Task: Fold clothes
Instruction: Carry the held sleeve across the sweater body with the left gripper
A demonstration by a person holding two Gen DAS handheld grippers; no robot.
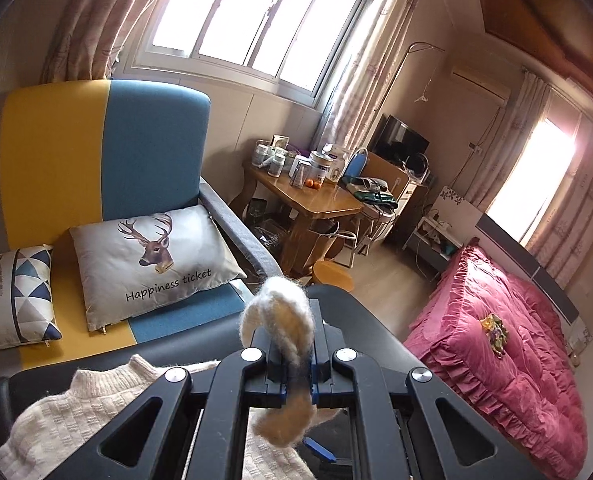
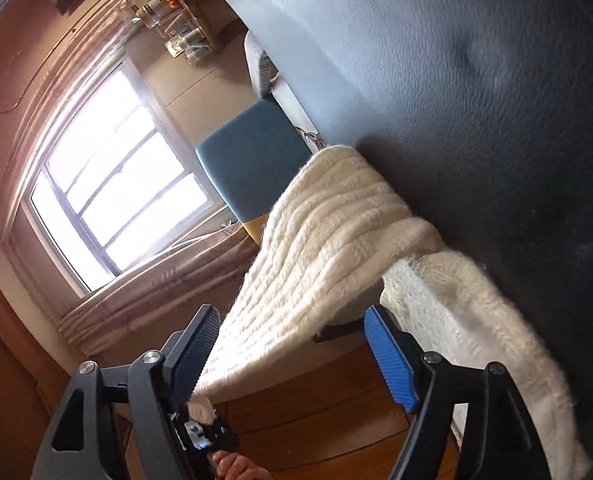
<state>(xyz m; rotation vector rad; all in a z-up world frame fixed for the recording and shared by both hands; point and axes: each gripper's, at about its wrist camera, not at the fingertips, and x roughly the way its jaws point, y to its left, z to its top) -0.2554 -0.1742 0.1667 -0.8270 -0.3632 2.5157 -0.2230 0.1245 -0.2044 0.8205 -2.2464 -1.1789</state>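
Observation:
A cream knitted sweater (image 1: 76, 412) lies on a dark table top (image 1: 360, 320). My left gripper (image 1: 292, 356) is shut on a bunched fold of the sweater, which sticks up and hangs down between the jaws. In the right wrist view the camera is rolled sideways. The sweater (image 2: 328, 240) drapes off the edge of the dark table top (image 2: 476, 100), a ribbed part hanging free. My right gripper (image 2: 292, 348) is open, its blue pads (image 2: 392, 360) on either side of the hanging ribbed edge. The cloth lies against the left pad.
A blue and yellow sofa (image 1: 96, 152) with two cushions (image 1: 152, 256) stands behind the table. A wooden table (image 1: 312, 196) with jars is at the back, a pink bed (image 1: 508, 332) at the right. A wooden cabinet (image 2: 316, 408) lies under the right gripper.

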